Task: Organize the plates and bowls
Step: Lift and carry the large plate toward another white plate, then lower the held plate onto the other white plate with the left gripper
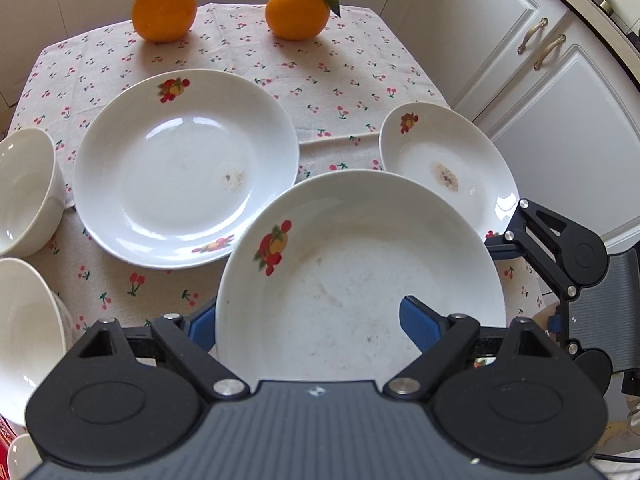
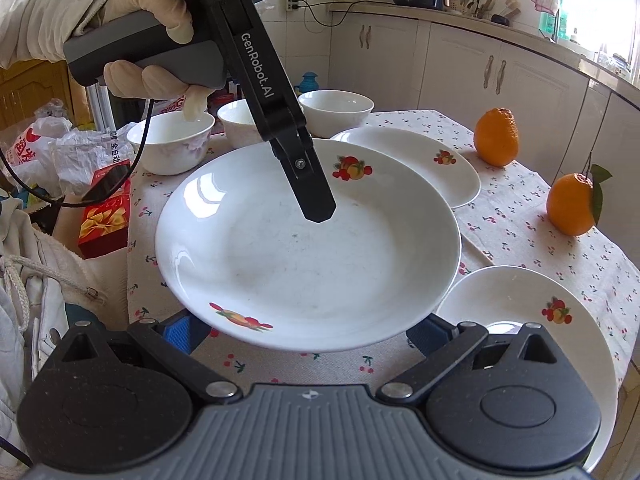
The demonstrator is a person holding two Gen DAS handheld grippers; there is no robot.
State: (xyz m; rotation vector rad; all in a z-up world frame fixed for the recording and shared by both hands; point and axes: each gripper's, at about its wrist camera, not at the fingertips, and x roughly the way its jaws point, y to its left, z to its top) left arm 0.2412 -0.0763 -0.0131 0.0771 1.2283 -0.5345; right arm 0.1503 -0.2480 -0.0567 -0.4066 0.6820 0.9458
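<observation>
A white deep plate (image 1: 360, 280) with fruit prints hangs above the cherry-print tablecloth (image 1: 240, 60), overlapping its neighbours. My left gripper (image 1: 308, 316) is shut on its rim: one blue pad (image 1: 420, 320) lies inside the plate, the other pad (image 1: 200, 324) sits under the edge. In the right wrist view that upper finger (image 2: 312, 192) points down into the plate (image 2: 304, 256). My right gripper (image 2: 306, 334) stands open, both pads tucked beneath the plate's near rim. Another large plate (image 1: 184, 176) and a stained smaller plate (image 1: 448, 168) lie on the cloth.
Three white bowls (image 2: 172, 140) (image 2: 236, 120) (image 2: 336, 106) stand at the table's far side in the right wrist view. Two oranges (image 1: 164, 6) (image 1: 298, 10) sit near the table edge. A red box (image 2: 104, 216) and plastic bags lie beside the table. White cabinets (image 1: 540, 92) stand close by.
</observation>
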